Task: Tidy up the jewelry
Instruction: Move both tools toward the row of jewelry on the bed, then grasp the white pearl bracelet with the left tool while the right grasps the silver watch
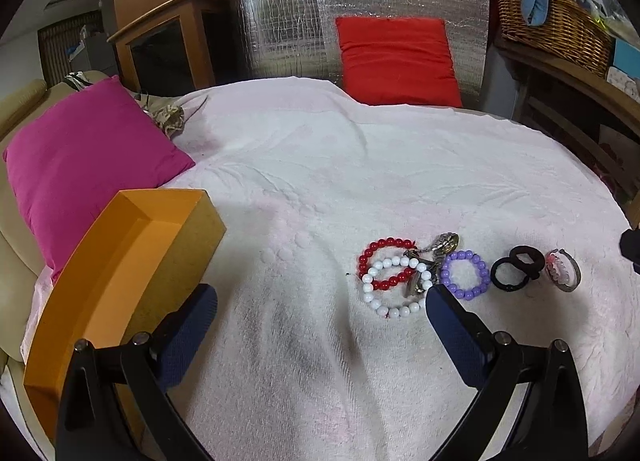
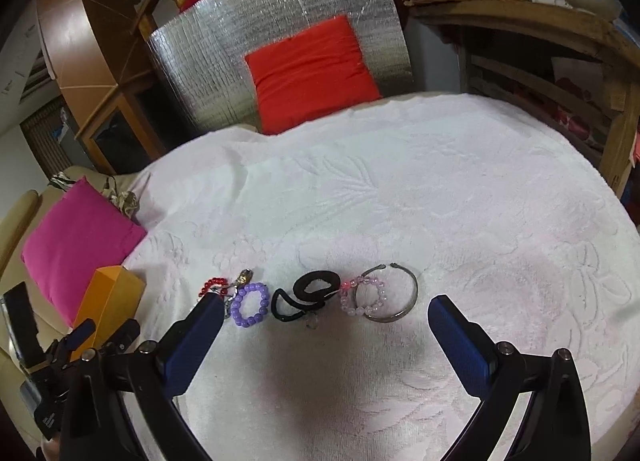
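Both the left gripper [image 1: 320,301] and right gripper [image 2: 326,313] hang with fingers wide apart, holding nothing, above the jewelry row at lower centre, where the purple bracelet [image 2: 250,304] lies on the white towel [image 2: 440,201]

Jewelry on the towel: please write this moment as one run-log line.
left hand-held gripper open, empty | right hand-held gripper open, empty | bracelets on towel | box empty

box [image 1: 120,281] left on blanket [image 1: 360,165] | bracelets [image 1: 394,281] in row right | cushion [image 1: 396,61] behind
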Tool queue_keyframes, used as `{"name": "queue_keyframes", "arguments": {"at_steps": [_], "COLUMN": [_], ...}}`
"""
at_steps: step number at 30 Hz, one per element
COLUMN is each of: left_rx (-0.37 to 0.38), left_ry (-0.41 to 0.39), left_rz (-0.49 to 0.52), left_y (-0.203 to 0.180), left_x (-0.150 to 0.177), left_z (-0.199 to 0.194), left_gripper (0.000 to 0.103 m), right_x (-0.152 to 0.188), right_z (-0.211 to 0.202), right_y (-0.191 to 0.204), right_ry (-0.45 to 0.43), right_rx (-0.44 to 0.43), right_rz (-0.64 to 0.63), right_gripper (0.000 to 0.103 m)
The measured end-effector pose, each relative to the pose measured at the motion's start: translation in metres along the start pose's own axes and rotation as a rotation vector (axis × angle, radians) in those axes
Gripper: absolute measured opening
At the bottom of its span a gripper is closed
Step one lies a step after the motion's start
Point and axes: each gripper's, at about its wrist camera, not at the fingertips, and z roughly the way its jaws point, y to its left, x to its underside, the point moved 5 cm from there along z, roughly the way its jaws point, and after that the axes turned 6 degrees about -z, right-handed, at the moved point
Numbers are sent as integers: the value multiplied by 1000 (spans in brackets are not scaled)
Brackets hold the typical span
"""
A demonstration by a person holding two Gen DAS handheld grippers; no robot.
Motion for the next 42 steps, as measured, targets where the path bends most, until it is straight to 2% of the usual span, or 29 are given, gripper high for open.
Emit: {"name": "queue_keyframes", "arguments": {"at_steps": [7,11,15,18,24,26,30,32,35,38,42], "left_rx": [-25,-31,-5,11,28,26,52,64,79,95,95], "left_ry": [29,54,142,204,240,250,255,260,270,292,288], "left_rz": [6,14,-6,-35,-40,-29,-18,-11,-2,-22,-27], "left_y": [-4,-6,-3,4,10,10,8,8,10,16,22], "left_x": [-2,-2,-1,-1,1,3,7,11,16,20,20], "left_z": [18,30,51,65,74,77,76,75,74,75,73], "left_gripper": [103,103,103,103,103,103,92,91,80,80,80], "right_x": [-12,-18,-20,-20,-19,-20,-20,-19,-18,-18,-18], "right_z": [33,58,82,97,119,122,137,147,162,172,181], "right_y": [1,5,5,5,14,23,54,69,84,89,96], "right_ry": [45,98,169,209,249,246,272,289,305,299,303], "right_rx": [-45,-78,-149,-199,-249,-286,-349,-347,-349,-307,-267], "right_rz": [31,36,83,121,170,176,174,166,187,182,161], "right_gripper": [101,88,69,67,55,54,54,54,53,51,41]}}
